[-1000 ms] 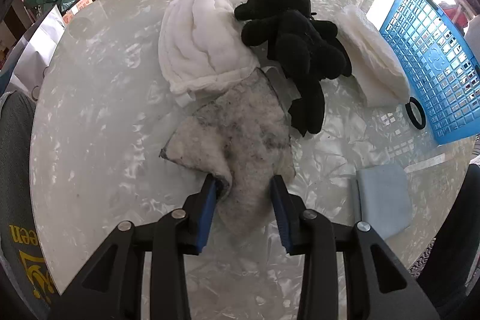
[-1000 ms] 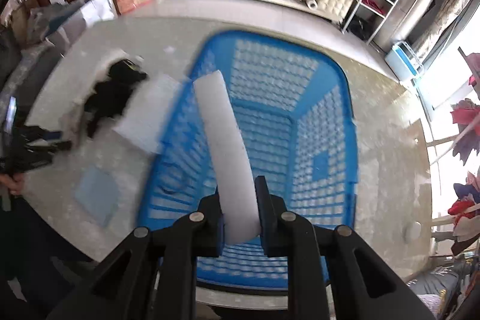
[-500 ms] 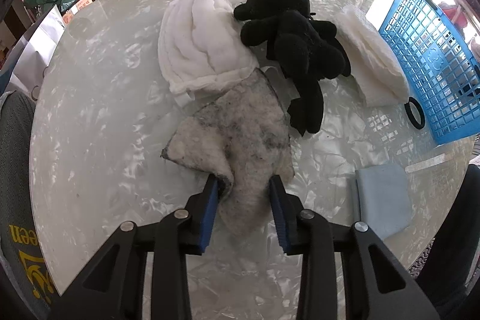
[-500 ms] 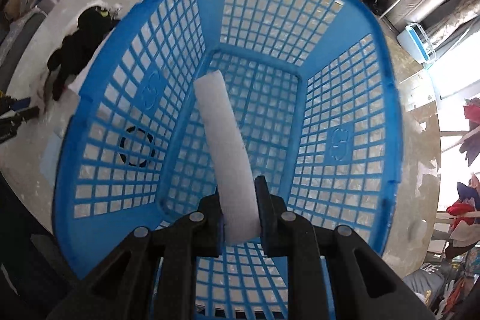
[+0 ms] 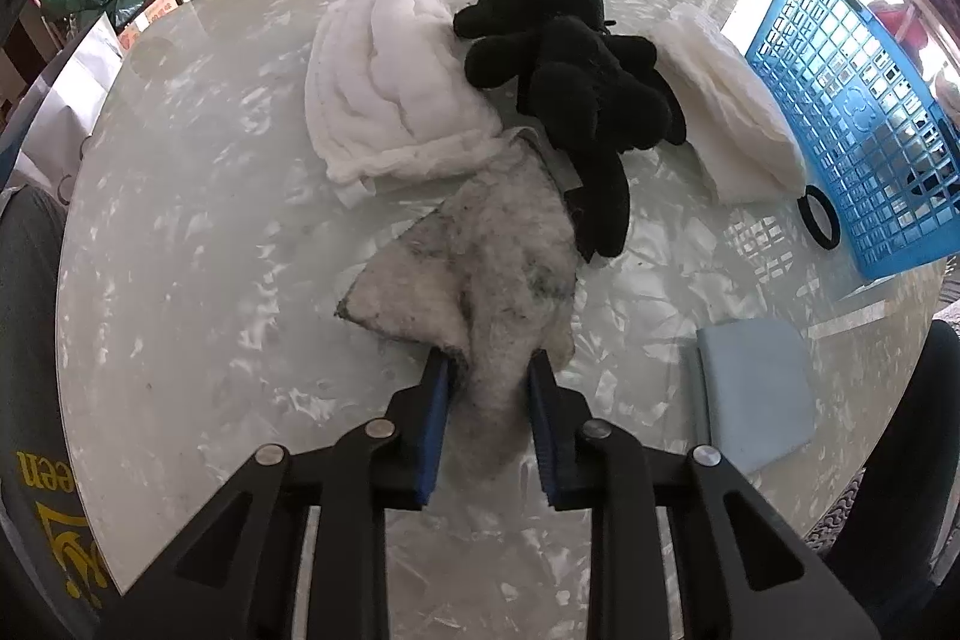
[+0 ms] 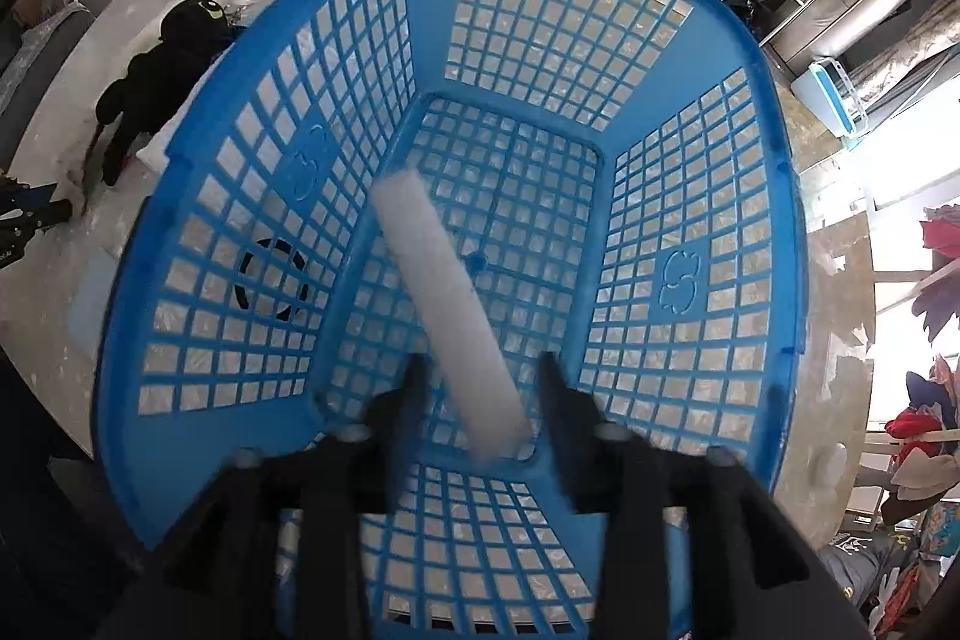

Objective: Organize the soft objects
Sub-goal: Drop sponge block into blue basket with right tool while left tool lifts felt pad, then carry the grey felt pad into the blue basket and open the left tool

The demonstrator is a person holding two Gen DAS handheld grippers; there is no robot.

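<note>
Right gripper [image 6: 480, 376] spread wide above blue basket [image 6: 774, 244]; white foam strip [image 6: 444, 328] loose between fingers, slanting onto basket floor. Left gripper [image 5: 487, 388] clamped on edge of grey fleece cloth [image 5: 480, 262], lying on table [image 5: 198, 232] beside black plush [image 5: 576, 100] and white wadding [image 5: 384, 94]. Risk: lifting fleece may drag plush leg resting on its edge; thin pinch could slip.

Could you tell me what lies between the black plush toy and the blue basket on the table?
In the left wrist view, a white folded pad lies between the black plush toy and the blue basket.
</note>
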